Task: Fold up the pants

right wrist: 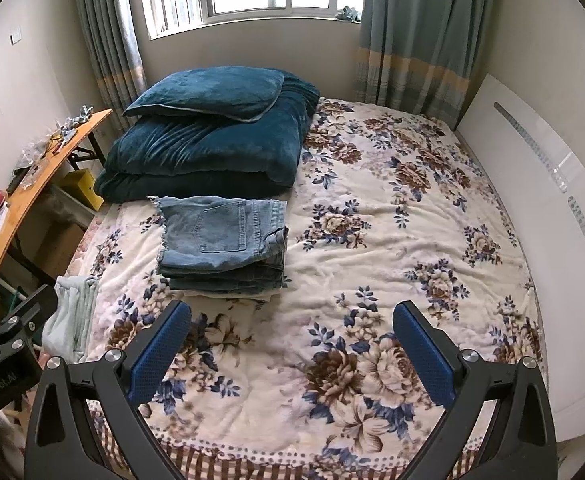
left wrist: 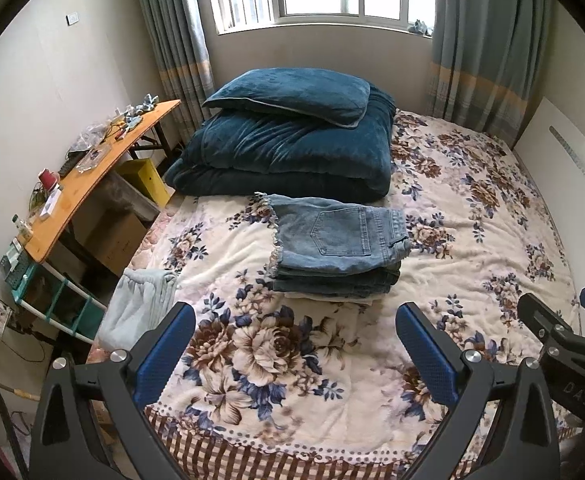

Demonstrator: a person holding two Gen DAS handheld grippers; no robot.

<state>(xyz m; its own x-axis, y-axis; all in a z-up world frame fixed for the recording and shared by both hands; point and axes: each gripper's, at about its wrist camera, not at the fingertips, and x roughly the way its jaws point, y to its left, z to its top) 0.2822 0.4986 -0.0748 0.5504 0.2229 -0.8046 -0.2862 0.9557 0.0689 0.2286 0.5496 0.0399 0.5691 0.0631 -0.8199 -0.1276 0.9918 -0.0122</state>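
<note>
Folded blue denim pants [left wrist: 340, 236] lie on top of a small stack of folded clothes on the floral bed cover [left wrist: 472, 240], back pocket up; they also show in the right wrist view [right wrist: 222, 228]. My left gripper [left wrist: 294, 318] is open and empty, held above the bed's near part, short of the stack. My right gripper [right wrist: 292, 316] is open and empty, to the right of the stack; it shows at the right edge of the left wrist view [left wrist: 564, 312]. A pale blue garment [left wrist: 140, 304] hangs at the bed's left edge, also in the right wrist view [right wrist: 72, 316].
A folded dark teal quilt with a pillow [left wrist: 288, 144] sits behind the stack at the head of the bed. A wooden desk [left wrist: 88, 184] with clutter stands left of the bed. A white panel [right wrist: 540, 240] lines the right side. Curtains and a window are at the back.
</note>
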